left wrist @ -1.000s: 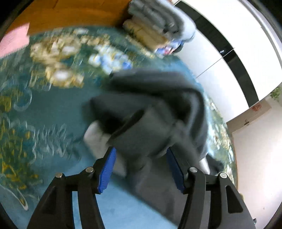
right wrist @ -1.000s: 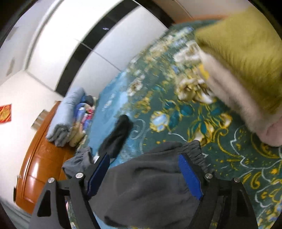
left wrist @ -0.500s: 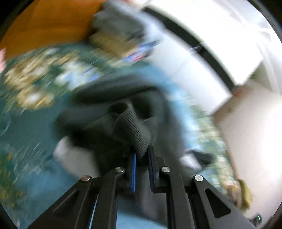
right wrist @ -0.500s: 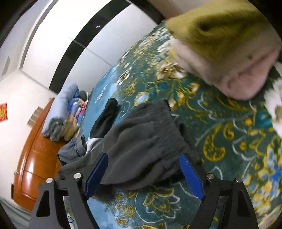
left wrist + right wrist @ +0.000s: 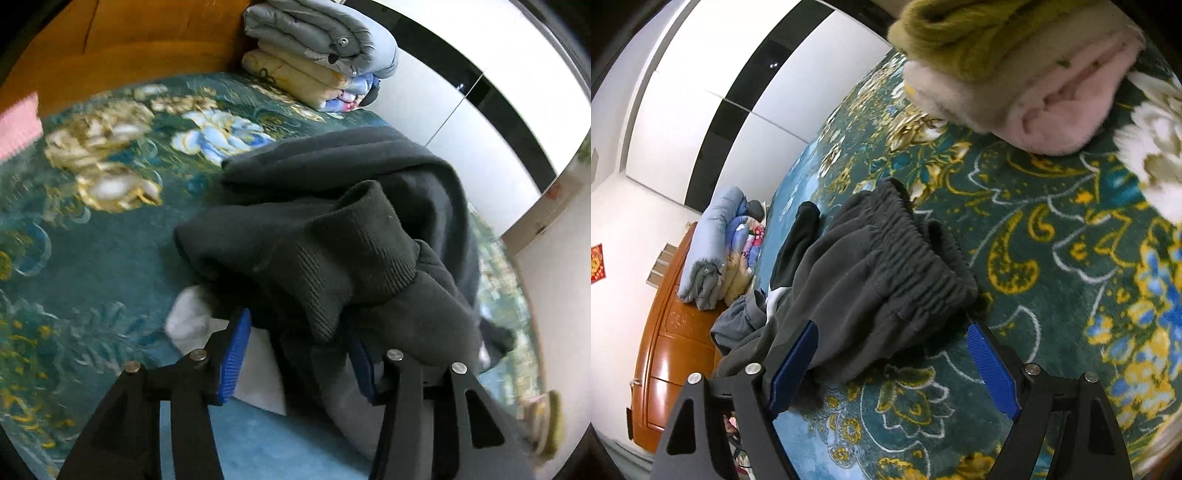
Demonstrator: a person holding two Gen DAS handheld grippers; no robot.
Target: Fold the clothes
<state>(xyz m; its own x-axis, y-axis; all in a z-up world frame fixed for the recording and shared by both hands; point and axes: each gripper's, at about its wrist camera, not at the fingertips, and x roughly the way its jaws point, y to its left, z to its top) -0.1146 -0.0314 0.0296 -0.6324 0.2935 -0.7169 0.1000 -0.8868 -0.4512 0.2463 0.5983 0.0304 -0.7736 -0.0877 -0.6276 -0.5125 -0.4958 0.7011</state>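
Dark grey sweatpants [image 5: 332,206] lie bunched on a teal floral bedspread [image 5: 92,240]. In the left wrist view a ribbed cuff [image 5: 332,273] drapes between the fingers of my left gripper [image 5: 295,354], which is open; cloth lies over its right finger. In the right wrist view the elastic waistband [image 5: 905,251] of the sweatpants [image 5: 849,295] lies just ahead of my right gripper [image 5: 894,365], which is open wide with the cloth edge between its blue pads. A white inner pocket [image 5: 192,321] shows under the pants.
A stack of folded quilts [image 5: 317,55] sits by the wooden headboard [image 5: 129,40]. An olive and pink folded blanket [image 5: 1015,74] lies at the far right. A pink cloth [image 5: 18,125] is at the left edge. A white wardrobe [image 5: 701,74] stands behind the bed.
My left gripper was shut on the ribbed cuff half a second ago and has opened; the cuff now rests loose over it. My right gripper stayed open and drew back from the waistband.
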